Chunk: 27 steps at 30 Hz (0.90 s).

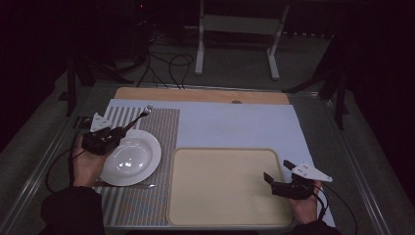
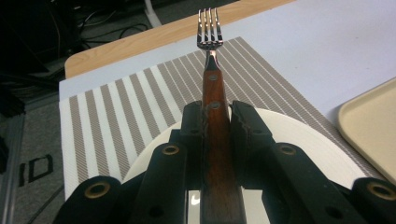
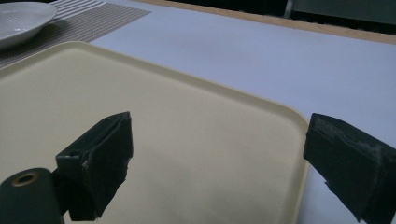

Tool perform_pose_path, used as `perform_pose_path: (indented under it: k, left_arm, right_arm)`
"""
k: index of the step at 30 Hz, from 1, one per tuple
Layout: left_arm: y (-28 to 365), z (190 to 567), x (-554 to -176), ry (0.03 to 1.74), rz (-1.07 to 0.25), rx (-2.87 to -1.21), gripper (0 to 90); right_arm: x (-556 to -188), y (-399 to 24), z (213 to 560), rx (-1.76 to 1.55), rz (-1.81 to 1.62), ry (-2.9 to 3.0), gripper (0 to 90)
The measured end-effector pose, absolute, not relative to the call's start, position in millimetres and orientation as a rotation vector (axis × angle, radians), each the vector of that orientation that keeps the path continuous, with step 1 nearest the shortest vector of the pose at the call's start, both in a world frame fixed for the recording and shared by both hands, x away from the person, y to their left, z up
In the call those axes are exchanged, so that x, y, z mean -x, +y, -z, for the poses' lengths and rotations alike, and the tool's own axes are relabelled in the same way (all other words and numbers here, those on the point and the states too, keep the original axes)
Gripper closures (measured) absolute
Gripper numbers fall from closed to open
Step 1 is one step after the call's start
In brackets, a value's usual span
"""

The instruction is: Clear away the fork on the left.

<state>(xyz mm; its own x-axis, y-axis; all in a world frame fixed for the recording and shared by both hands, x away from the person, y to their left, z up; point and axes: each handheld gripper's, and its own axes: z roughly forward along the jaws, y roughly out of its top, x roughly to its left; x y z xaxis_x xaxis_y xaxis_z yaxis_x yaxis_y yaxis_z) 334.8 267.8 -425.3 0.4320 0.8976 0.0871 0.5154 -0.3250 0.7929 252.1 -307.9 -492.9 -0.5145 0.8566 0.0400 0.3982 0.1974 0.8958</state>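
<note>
Landmark: the white plate (image 1: 129, 157), which sits on the striped placemat (image 1: 156, 127) at the left of the tabletop (image 1: 235, 122).
Fork: the fork (image 1: 142, 115) is held above the plate's far-left rim, tines pointing away over the placemat.
Left hand-held gripper (image 1: 105, 138): clamped on the fork's wooden handle, just left of the plate.
Right hand-held gripper (image 1: 279, 178): jaws wide apart, nothing between them, well right of the plate over the right edge of the beige tray (image 1: 225, 196).
Doing it well: probably a place setting; lower the fork level and parallel to the plate, then release only once it rests flat.
Left gripper view: shows the handle (image 2: 215, 140) centred and straight between the pads, the tines (image 2: 208, 28) clear of the plate.
High view: shows a knife-like strip (image 1: 125, 185) at the plate's near edge; I cannot tell for sure.
</note>
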Motion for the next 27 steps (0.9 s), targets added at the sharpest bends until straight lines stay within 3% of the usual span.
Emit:
perform_pose_path:
  k: [27]
  left_arm:
    - [242,429,-291,1.219,-0.700,-1.859,76.0]
  right_arm:
    - [-253,-306,494,-1.165,-1.267,2.020,8.2]
